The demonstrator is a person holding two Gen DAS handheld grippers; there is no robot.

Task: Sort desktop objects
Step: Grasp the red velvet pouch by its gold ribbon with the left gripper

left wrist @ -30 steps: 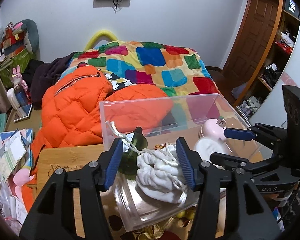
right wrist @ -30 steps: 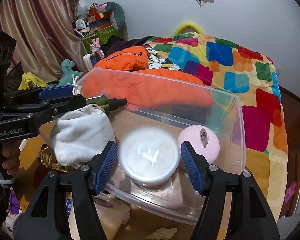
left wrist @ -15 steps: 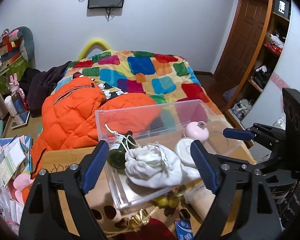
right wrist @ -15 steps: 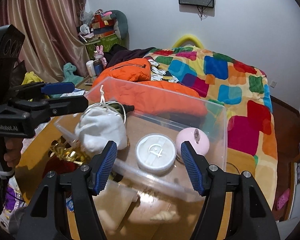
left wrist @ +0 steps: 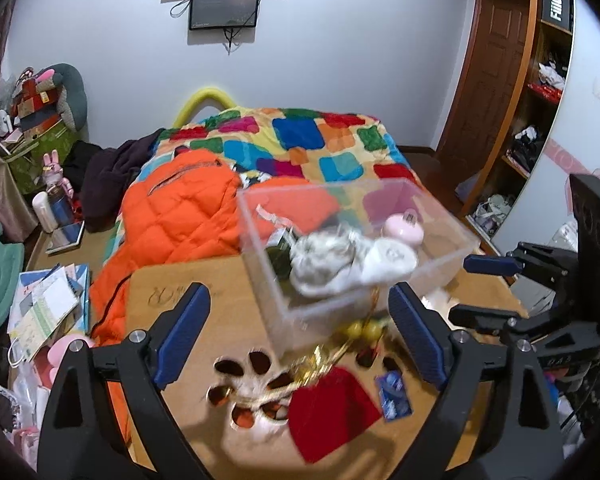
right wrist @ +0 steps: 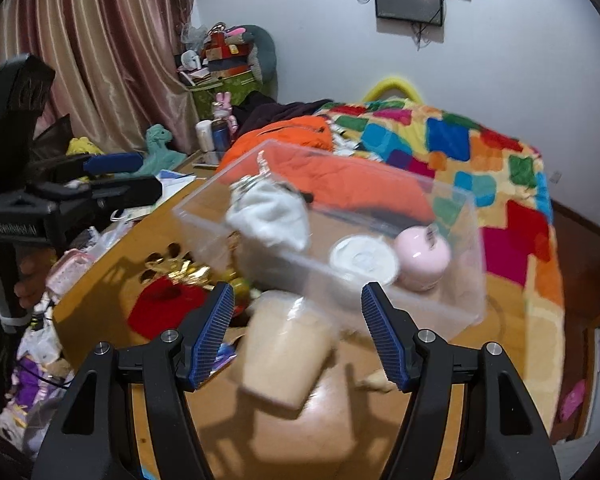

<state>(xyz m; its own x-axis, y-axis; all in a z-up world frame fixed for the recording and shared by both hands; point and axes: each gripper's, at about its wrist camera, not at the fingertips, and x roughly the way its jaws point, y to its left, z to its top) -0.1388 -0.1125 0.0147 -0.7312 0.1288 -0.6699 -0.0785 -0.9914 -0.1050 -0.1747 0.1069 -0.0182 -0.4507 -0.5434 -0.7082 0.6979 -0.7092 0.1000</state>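
A clear plastic box (left wrist: 444, 256) (right wrist: 456, 296) stands on the wooden table (left wrist: 220, 280). It holds a white drawstring pouch (left wrist: 324, 264) (right wrist: 272, 216), a dark green bottle (left wrist: 278, 256), a white round lid (right wrist: 362, 260) and a pink round object (right wrist: 420, 256) (left wrist: 404, 230). My left gripper (left wrist: 298, 332) is open and empty, pulled back from the box. My right gripper (right wrist: 298, 334) is open and empty above a beige tub (right wrist: 284, 356). A red cloth (left wrist: 332, 412) (right wrist: 164, 308), gold ribbon (right wrist: 184, 270) and a blue packet (left wrist: 394, 394) lie in front of the box.
A bed with a patchwork quilt (left wrist: 300, 144) and an orange jacket (left wrist: 180, 216) lies behind the table. Papers (left wrist: 48, 304) and toys crowd the left. A wooden shelf (left wrist: 540, 100) stands on the right. The table has flower-shaped cutouts (left wrist: 252, 384).
Both grippers have pulled back and up from the box. The left gripper opened wide and let go of the white pouch, which now lies in the box.
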